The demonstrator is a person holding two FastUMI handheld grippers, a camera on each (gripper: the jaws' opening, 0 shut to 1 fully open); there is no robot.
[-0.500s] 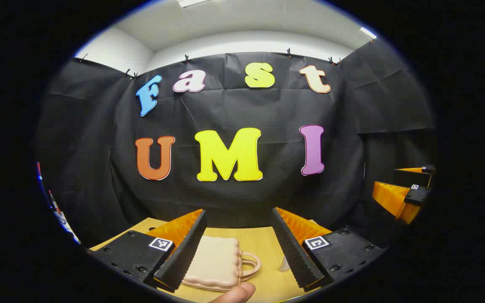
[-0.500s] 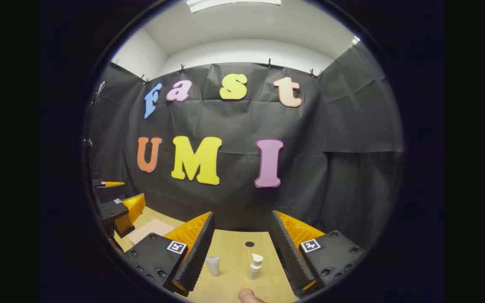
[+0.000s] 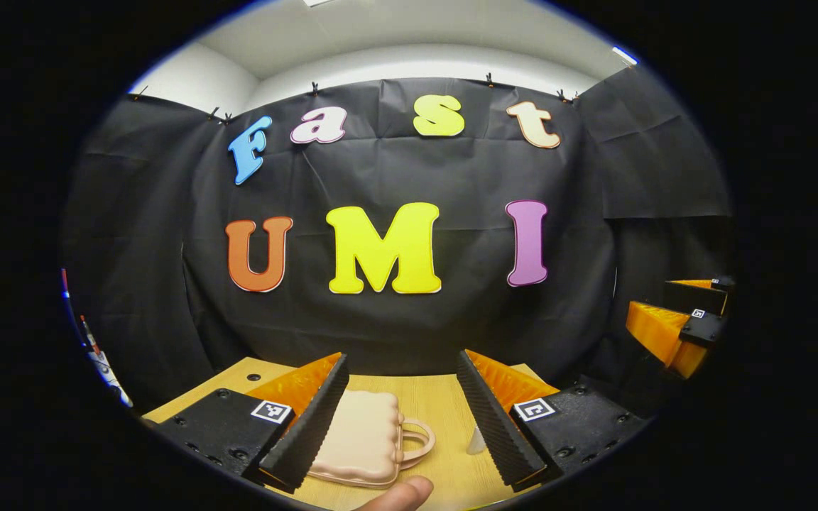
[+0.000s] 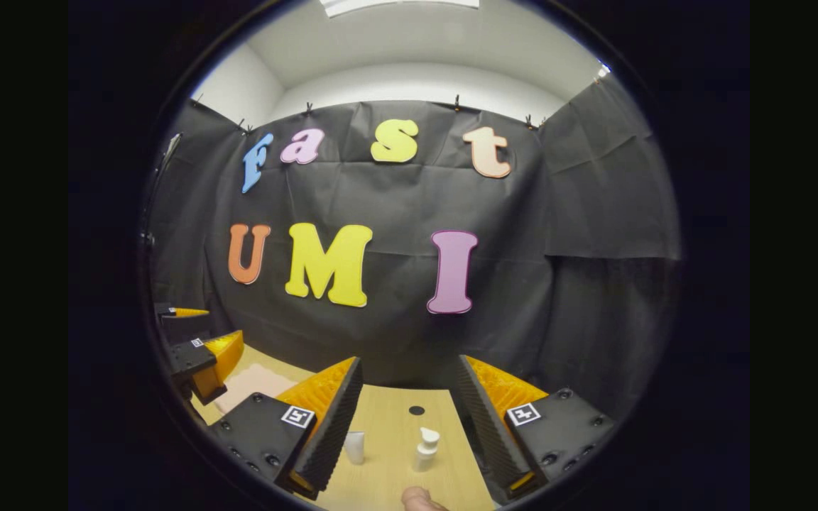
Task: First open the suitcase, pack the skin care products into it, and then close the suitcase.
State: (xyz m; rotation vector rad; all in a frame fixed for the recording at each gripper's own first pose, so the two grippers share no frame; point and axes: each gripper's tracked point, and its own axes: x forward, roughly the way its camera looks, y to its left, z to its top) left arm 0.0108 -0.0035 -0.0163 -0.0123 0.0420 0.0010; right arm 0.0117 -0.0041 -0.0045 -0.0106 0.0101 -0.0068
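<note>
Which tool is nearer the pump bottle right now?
Right. The right tool hangs open just above and short of the pump bottle, which shows between its fingers. The left tool is off to the side, over the closed suitcase.

The tabletop (image 3: 437, 397) looks like pale wood with a fine grain and a matt finish. On it the small suitcase (image 3: 363, 440) seems smooth moulded plastic with a soft sheen and a quilted surface. The pump bottle (image 4: 424, 449) and the tube (image 4: 356, 447) look like smooth plastic. The booth wall (image 3: 395, 170) is matt, creased cloth.
</note>
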